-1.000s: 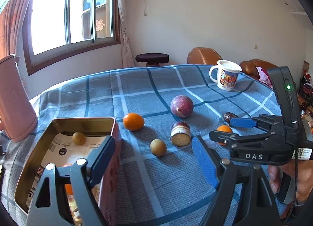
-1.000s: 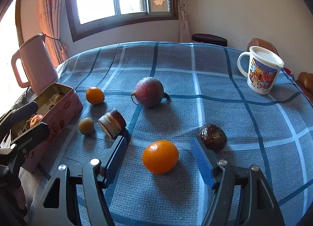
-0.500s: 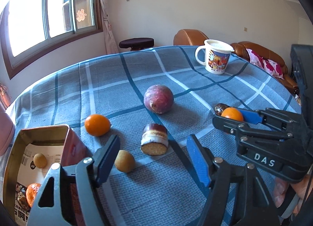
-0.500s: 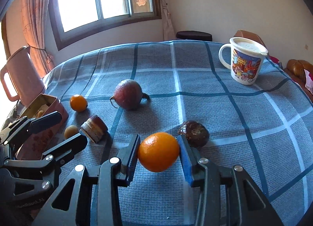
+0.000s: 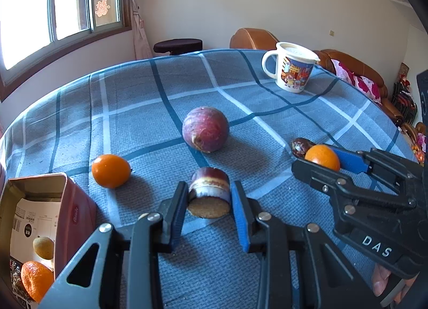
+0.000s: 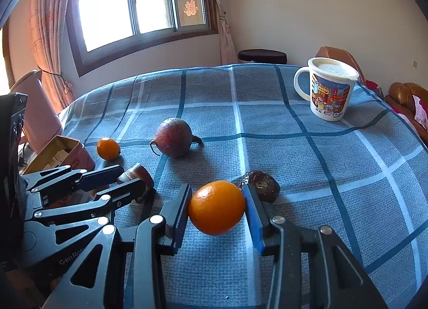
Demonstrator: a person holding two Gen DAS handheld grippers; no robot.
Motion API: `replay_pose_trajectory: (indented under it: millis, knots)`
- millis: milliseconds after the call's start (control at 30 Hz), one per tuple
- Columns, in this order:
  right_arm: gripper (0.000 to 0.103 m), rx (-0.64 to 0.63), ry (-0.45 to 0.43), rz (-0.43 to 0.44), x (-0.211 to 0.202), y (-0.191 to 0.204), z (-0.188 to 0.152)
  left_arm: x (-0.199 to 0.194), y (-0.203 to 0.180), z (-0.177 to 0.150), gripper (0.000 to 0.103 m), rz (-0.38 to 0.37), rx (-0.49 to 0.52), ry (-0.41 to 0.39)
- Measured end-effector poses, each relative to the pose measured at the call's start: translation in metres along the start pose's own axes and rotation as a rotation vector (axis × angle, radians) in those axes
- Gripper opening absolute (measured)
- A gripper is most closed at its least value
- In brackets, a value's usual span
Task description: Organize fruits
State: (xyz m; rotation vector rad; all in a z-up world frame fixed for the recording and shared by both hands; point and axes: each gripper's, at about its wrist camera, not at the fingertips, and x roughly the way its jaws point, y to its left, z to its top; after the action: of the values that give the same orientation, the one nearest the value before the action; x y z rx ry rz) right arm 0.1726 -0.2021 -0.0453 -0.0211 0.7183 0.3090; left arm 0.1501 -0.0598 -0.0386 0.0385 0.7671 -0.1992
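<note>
A round table under a blue plaid cloth (image 5: 128, 111) fills both views, in a cream-walled room with a bright window (image 6: 128, 1) at upper left, a dark stool (image 5: 178, 45) behind the table, and brown sofas (image 5: 353, 68) at right. A cartoon mug (image 6: 329, 89) stands on the far right of the cloth.

In the left wrist view, lower centre, the left gripper (image 5: 208, 199) has just closed its jaws onto a cut fruit piece (image 5: 209, 194), pads against both sides, the piece resting on the cloth. In the right wrist view, the right gripper (image 6: 217, 207) pinches an orange (image 6: 217, 207) at centre, with a dark wrinkled fruit (image 6: 260, 184) just behind it.

A purple round fruit (image 5: 205, 129) sits mid-table, and a small orange (image 5: 111, 170) lies to its left.

Only the left wrist view looks into the open tin (image 5: 75, 210) at lower left, showing printed paper, a small tan fruit (image 5: 43, 248) and an orange fruit (image 5: 36, 281) inside. Only the right wrist view shows the pink jug (image 6: 40, 114) at left, beyond the tin, and curtains beside the window. Each view catches the other gripper from the side.
</note>
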Motion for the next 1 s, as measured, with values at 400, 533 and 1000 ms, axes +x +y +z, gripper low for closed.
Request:
replay_pose_trajectory:
  millis: [400, 533, 1000]
  knots:
    - [0.042, -0.015, -0.007, 0.006, -0.002, 0.003, 0.000, -0.009, -0.005, -0.001, 0.033, -0.007, 0.025, -0.042]
    - [0.042, -0.012, -0.017, 0.010, -0.004, 0.002, -0.001, -0.013, -0.003, -0.002, 0.033, -0.010, 0.015, -0.058]
    - [0.042, -0.019, -0.026, 0.026, -0.005, 0.004, 0.000, -0.018, -0.001, -0.004, 0.065, 0.007, 0.000, -0.081]
